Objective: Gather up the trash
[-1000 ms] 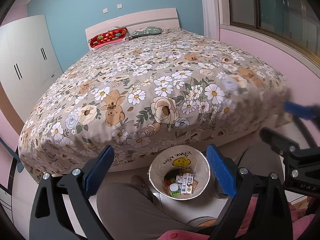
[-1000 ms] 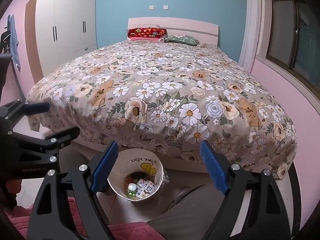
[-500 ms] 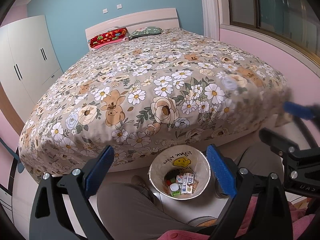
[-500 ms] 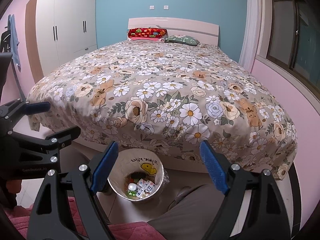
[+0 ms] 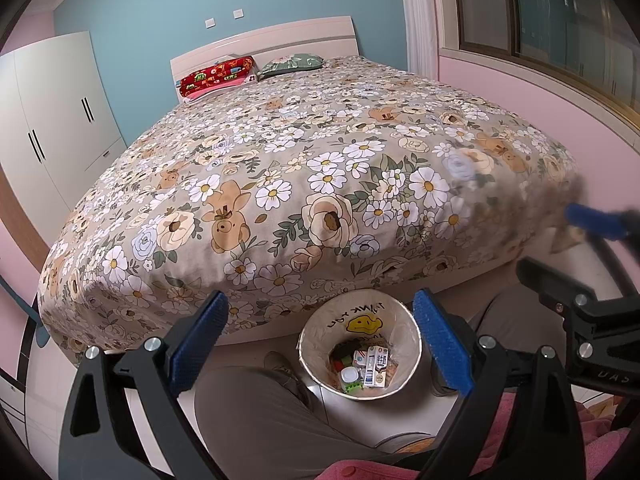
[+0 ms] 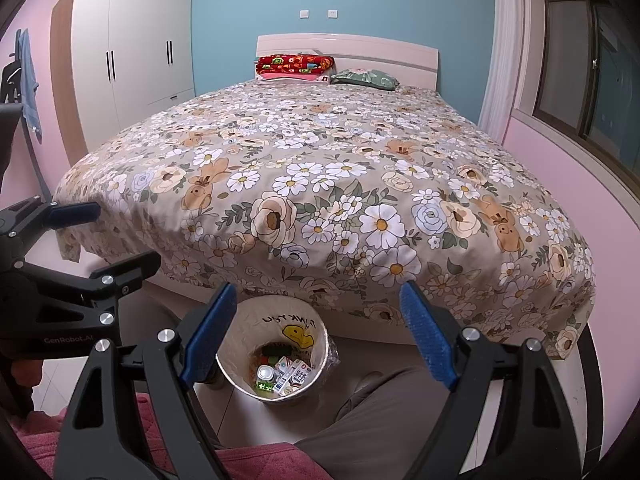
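A round white waste bin (image 5: 408,322) with a yellow smiley print stands on the floor at the foot of the bed; the right wrist view shows the same bin (image 6: 256,312). Small cartons, a white cap and green bits of trash (image 5: 366,364) lie inside it, seen too as trash (image 6: 282,372). My left gripper (image 5: 320,340) hovers above the bin, open, nothing between its blue pads. My right gripper (image 6: 318,338) is also open and empty above the bin. Each gripper shows at the edge of the other's view: the right gripper (image 5: 560,248) and the left gripper (image 6: 116,236).
A bed with a floral cover (image 5: 320,168) fills the middle, with a red cushion (image 5: 218,78) and a green pillow (image 5: 292,64) at the headboard. A white wardrobe (image 6: 132,60) stands at the left. A person's grey-trousered legs (image 5: 256,412) flank the bin. A pink wall (image 6: 600,220) runs along the right.
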The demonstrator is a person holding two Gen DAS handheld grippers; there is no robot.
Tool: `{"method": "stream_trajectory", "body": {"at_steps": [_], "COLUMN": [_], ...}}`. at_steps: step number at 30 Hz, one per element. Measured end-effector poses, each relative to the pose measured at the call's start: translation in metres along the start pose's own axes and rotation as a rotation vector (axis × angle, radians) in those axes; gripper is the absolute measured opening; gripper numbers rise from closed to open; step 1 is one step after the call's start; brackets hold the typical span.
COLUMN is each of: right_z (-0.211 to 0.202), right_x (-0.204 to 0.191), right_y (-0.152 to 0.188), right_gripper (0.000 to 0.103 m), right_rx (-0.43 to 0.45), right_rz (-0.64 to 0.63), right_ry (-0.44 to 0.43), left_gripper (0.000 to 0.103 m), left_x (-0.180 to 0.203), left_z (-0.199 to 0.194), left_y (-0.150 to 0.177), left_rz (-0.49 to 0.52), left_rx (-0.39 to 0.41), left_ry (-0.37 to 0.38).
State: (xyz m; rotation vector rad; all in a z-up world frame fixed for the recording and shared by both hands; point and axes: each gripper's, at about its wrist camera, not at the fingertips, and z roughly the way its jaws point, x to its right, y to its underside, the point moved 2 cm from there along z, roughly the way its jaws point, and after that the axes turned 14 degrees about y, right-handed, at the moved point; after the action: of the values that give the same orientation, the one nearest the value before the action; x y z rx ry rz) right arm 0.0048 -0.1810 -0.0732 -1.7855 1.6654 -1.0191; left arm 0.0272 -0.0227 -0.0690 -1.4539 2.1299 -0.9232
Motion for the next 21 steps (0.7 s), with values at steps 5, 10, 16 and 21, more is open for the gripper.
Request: {"method": "stream_trajectory", "body": {"at_steps": [5, 10, 16, 21], "right_z": [0.0001, 0.0018, 0.0033, 0.0039], "right_x": [0.0002, -0.0038, -0.0057, -0.0051], "right_y": [0.0001, 0.004, 0.0064, 0.0073], "right_gripper": [0.083, 0.083, 0.083, 0.083], "right_rx": [-0.002, -0.013, -0.022, -0.031], "right_rz": [0.0, 0.005, 0.009, 0.018], "right_ry": [-0.002, -0.005, -0.01, -0.02], "left_gripper": [0.095, 0.097, 0.097, 0.097], "left_x": [-0.0016, -0.0017, -0.0032, -0.0022], "left_z": [0.0007, 0.0015, 0.0014, 0.0015], "left_y": [0.0008, 0.002, 0.0016, -0.0001], "left_rz": [0.0, 0.005, 0.004, 0.003], "left_rx": [-0.008, -0.017, -0.01, -0.008], "left_ry": [0.017, 0.046, 0.056, 0.049]}}
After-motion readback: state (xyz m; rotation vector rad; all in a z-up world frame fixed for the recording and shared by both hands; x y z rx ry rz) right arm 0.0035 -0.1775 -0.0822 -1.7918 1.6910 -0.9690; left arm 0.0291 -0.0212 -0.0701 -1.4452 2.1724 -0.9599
